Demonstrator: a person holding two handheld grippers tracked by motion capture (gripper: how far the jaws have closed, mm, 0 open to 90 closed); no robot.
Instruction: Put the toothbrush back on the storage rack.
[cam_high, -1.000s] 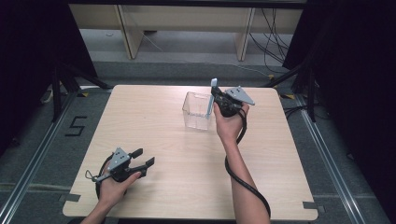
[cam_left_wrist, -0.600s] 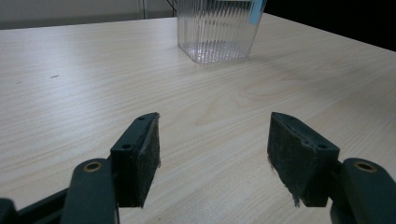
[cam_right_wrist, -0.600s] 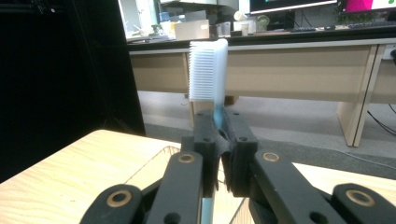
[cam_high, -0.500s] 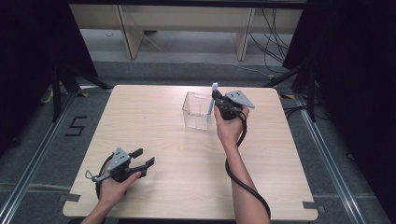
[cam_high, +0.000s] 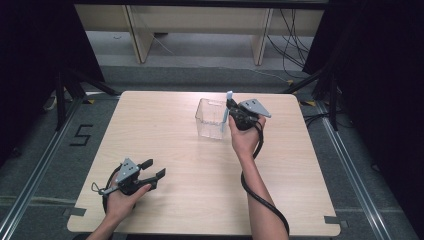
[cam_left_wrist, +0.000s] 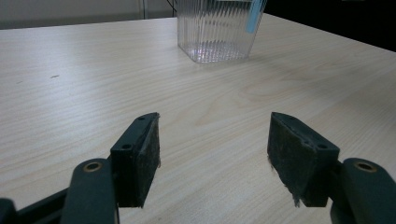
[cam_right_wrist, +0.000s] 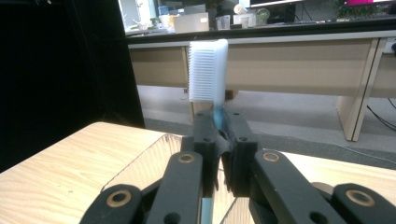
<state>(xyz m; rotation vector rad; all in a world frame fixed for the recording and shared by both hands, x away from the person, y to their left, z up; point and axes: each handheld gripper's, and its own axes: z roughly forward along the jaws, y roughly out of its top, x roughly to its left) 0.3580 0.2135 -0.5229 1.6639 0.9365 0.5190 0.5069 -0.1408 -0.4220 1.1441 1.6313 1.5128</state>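
Observation:
My right gripper (cam_high: 231, 110) is shut on a toothbrush (cam_high: 228, 102) with a light blue handle and white bristles, held upright with the head (cam_right_wrist: 208, 70) on top. It hangs at the right side of a clear ribbed plastic container (cam_high: 209, 119) at the far middle of the table. The handle's lower end (cam_left_wrist: 253, 16) overlaps the container's right wall; I cannot tell whether it is inside. In the right gripper view the container's rim (cam_right_wrist: 140, 163) lies just below my right gripper (cam_right_wrist: 218, 128). My left gripper (cam_high: 152, 169) rests open near the front left, nothing between its pads (cam_left_wrist: 140, 158).
The light wooden table (cam_high: 165, 140) ends in dark floor with metal rails on both sides. Beyond the far edge stand wooden desk legs and cables. The container (cam_left_wrist: 217, 28) stands well ahead of my left gripper (cam_left_wrist: 212, 154).
My right gripper has sunk slightly with the toothbrush beside the container. The left gripper has stayed where it was.

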